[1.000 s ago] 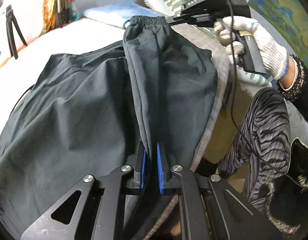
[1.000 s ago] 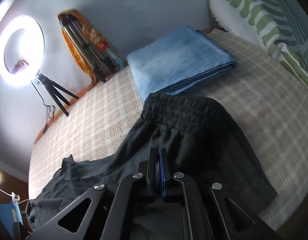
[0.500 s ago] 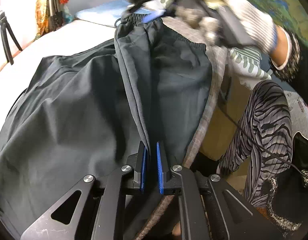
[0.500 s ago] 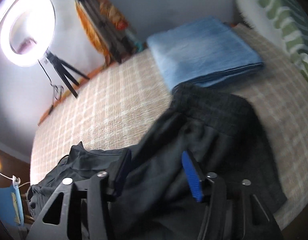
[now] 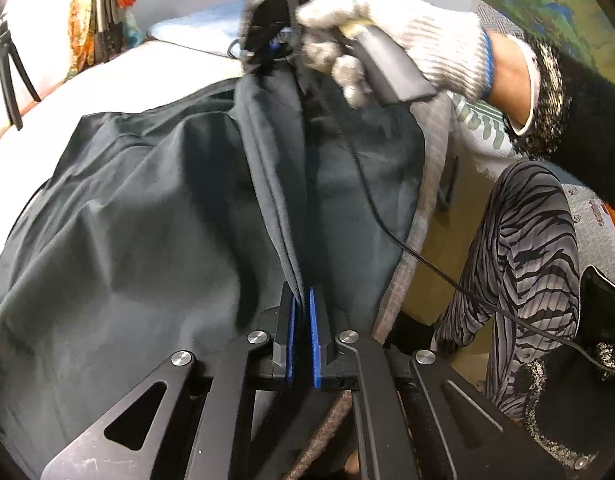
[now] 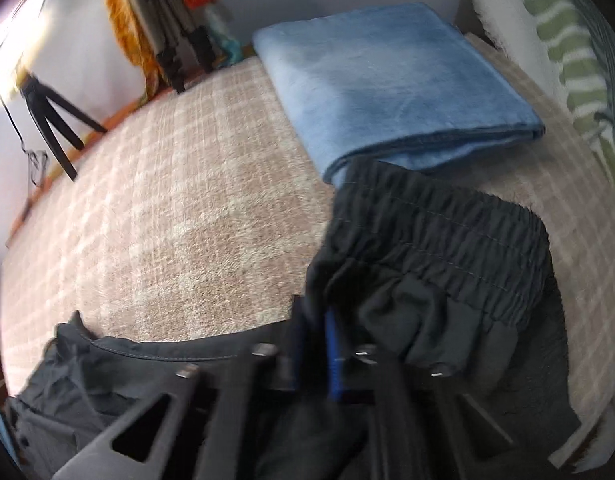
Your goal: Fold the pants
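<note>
The dark grey lightweight fabric pants (image 5: 147,216) lie spread across a bed covered by a beige checked blanket (image 6: 179,208), with 1 edge hanging near the bed's side. The left hand-held gripper (image 5: 302,312) has its 2 blue-padded fingers nearly together, pinching a raised fold of the pants that runs away from it as a ridge. At the far end of that ridge, the right hand-held gripper (image 6: 313,344), held by a hand in a white knit glove (image 5: 399,36), is closed to a narrow gap on the cloth just below the gathered elastic waistband (image 6: 435,220), which is lifted and bunched. A folded light blue towel (image 6: 387,80) lies just beyond the waistband, close to it.
</note>
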`<action>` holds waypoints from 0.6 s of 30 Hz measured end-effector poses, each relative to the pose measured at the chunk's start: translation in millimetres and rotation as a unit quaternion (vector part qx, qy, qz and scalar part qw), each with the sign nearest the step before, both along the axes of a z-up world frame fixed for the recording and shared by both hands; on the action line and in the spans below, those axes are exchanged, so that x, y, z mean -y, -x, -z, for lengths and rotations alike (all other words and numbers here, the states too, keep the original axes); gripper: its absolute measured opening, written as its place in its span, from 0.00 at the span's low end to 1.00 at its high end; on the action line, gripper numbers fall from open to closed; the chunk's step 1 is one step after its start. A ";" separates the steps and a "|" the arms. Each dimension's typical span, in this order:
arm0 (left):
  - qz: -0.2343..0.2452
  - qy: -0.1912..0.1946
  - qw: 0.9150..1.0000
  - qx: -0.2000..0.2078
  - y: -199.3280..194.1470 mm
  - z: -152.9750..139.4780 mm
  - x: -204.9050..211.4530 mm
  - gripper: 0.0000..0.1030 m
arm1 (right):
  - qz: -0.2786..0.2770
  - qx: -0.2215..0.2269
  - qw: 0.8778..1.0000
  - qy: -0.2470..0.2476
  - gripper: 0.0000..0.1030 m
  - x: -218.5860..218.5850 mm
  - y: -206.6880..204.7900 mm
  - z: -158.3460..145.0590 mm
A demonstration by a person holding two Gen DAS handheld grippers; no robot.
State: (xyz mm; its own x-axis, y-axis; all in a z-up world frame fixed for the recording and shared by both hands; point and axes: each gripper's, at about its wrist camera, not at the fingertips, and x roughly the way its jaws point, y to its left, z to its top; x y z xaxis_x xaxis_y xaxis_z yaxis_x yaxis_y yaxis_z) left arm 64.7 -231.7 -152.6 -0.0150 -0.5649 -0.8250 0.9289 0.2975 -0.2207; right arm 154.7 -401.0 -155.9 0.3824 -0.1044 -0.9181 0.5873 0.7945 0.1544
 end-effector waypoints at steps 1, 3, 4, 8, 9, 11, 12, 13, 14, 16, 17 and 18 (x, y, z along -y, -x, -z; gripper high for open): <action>-0.004 0.003 1.000 0.000 -1.3 -1.8 -1.4 0.03 | 0.003 0.015 1.000 -0.009 0.00 3.7 6.9 -1.9; -0.013 0.013 1.000 -0.003 -5.1 -5.9 -4.9 0.03 | 0.007 0.048 0.999 -0.008 0.00 11.9 25.1 -11.4; -0.017 0.016 1.000 -0.003 -5.9 -8.1 -6.6 0.03 | 0.011 0.058 0.998 -0.007 0.00 15.3 33.3 -15.7; -0.022 0.025 0.999 -0.001 -4.4 -14.7 -12.1 0.03 | 0.025 0.120 0.992 -0.030 0.00 30.5 78.0 -37.8; -0.020 0.024 1.000 0.002 -2.6 -15.1 -12.4 0.03 | 0.029 0.134 0.990 -0.036 0.00 31.9 92.3 -44.1; -0.015 0.018 1.000 0.009 1.7 -15.2 -13.5 0.03 | 0.035 0.158 0.986 -0.035 0.00 30.3 122.6 -54.9; -0.013 0.016 1.000 0.011 3.9 -15.1 -13.9 0.03 | 0.038 0.168 0.984 -0.040 0.00 28.6 135.2 -57.7; -0.011 0.014 1.000 0.013 5.9 -15.0 -14.2 0.03 | 0.043 0.177 0.982 -0.048 0.00 26.5 146.3 -59.6; -0.009 0.014 1.000 0.013 7.5 -14.7 -14.7 0.03 | 0.051 0.186 0.980 -0.057 0.00 25.8 159.7 -60.5; -0.006 0.012 1.000 0.014 9.1 -14.4 -15.8 0.03 | 0.067 0.198 0.975 -0.068 0.00 26.2 179.0 -57.7; -0.003 0.010 1.000 0.017 11.5 -14.2 -16.1 0.03 | 0.075 0.201 0.974 -0.076 0.00 28.2 178.3 -54.6; -0.001 0.009 1.000 0.019 13.2 -13.7 -16.3 0.03 | 0.086 0.206 0.970 -0.092 0.00 30.4 188.9 -49.7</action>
State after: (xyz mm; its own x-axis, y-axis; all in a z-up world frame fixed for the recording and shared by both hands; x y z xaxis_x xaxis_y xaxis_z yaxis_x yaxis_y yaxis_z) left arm 51.4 -215.4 -138.9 0.0165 -0.5790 -0.8152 0.9360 0.2957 -0.1911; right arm -34.2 -431.4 -106.2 0.7121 -0.0484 -0.7004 0.5678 0.6265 0.5340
